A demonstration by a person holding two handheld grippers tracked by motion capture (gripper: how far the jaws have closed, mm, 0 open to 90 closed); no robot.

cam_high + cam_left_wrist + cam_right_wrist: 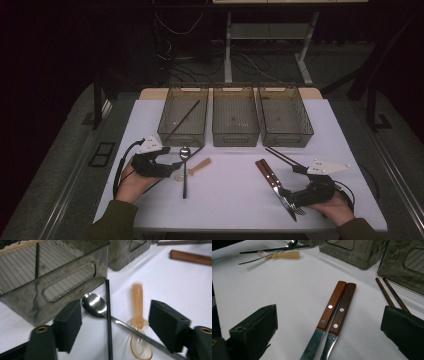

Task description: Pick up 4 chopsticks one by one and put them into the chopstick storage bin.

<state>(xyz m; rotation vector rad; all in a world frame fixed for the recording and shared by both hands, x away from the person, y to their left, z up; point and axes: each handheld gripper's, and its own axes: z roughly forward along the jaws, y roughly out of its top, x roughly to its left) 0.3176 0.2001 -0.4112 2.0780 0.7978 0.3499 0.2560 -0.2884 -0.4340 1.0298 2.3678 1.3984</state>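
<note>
In the lower left of the high view, the left gripper (176, 164) sits with its jaws apart and nothing pinched, and in front of them lie a shiny metal spoon (184, 170), a thin black stick (108, 322) and a small see-through orange spoon (195, 168), all in a little crossed pile just below the left bin (183, 116). In the left gripper view the shiny spoon's bowl is near the left jaw, the black stick runs up the middle, and the orange spoon sits closer to the right jaw, none of them touched. In the lower right of the high view, the right gripper (296, 176) is also open and holds nothing, with two wooden-handled knives (334, 312) lying side by side between its jaws and two brown chopsticks (390, 293) by its right jaw.
</note>
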